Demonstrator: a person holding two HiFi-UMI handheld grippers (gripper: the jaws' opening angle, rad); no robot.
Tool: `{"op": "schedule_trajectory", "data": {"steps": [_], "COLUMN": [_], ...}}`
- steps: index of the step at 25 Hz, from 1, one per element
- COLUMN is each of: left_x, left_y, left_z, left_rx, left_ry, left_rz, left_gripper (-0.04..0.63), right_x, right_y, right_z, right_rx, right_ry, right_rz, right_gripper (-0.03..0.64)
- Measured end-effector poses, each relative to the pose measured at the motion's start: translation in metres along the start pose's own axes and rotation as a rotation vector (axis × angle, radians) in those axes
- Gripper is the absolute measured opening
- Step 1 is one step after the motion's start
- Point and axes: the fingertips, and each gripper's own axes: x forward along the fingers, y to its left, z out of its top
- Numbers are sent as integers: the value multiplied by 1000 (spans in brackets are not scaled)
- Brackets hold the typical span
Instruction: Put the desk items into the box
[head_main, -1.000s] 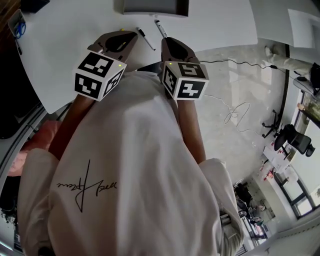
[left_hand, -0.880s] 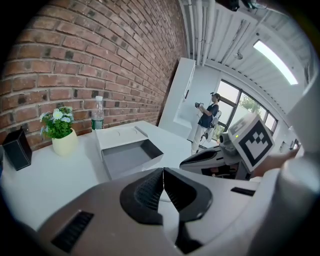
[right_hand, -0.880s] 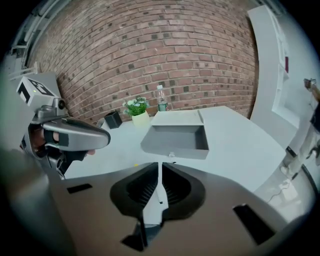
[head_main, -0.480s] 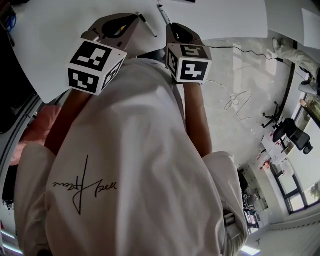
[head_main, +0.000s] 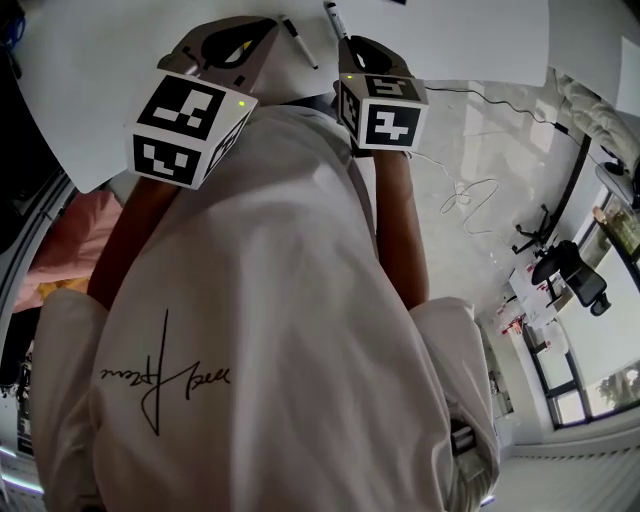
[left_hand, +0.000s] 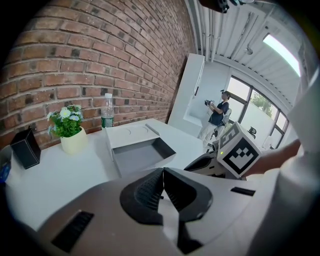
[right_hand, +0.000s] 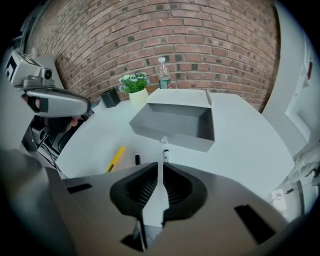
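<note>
Brick wall at the back, a white table (right_hand: 250, 145) in front of it, and both grippers hang over the near edge, close to the person's white shirt (head_main: 260, 330). The left gripper (left_hand: 162, 172) has its jaws pressed together with nothing between them. The right gripper (right_hand: 160, 167) is the same: jaws closed to a hairline slit and empty. From the head view they sit side by side, the left gripper's marker cube (head_main: 190, 115) a little lower in the picture than the right one (head_main: 385, 108).

The grey box (right_hand: 175, 122) stands open-topped mid-table, and nothing shows inside it. The desk items are all outside, on the table between the box and the right gripper: a yellow pen-like item (right_hand: 115, 159) on the left, a short black marker (right_hand: 137, 159) beside it, then a white marker (right_hand: 165, 156) with a dark cap right above the jaw tips. They lie near one another without touching.

Against the wall are a potted plant (right_hand: 136, 90), a water bottle (right_hand: 163, 74) and a small black container (right_hand: 110, 97). Far off by the windows, another person (left_hand: 217, 112) stands.
</note>
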Motion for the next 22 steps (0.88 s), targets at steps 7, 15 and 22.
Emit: {"op": "schedule_trajectory", "data": {"steps": [7,15,22], "left_x": [1,4,9], "left_y": [17,27,31], "left_z": [-4,-8,-11], "left_rx": [-48,-78,-95], "left_ry": [15,30,49], "left_rz": [32,42,44], "left_gripper": [6,6,6], "right_x": [18,37,47], "right_y": [0,-8,-12], "right_z": [-7,-20,-24], "right_rx": [-23,-44,-59], "right_ry": [68,126,164], "right_rz": [33,20,29], "right_gripper": [103,103,103]}}
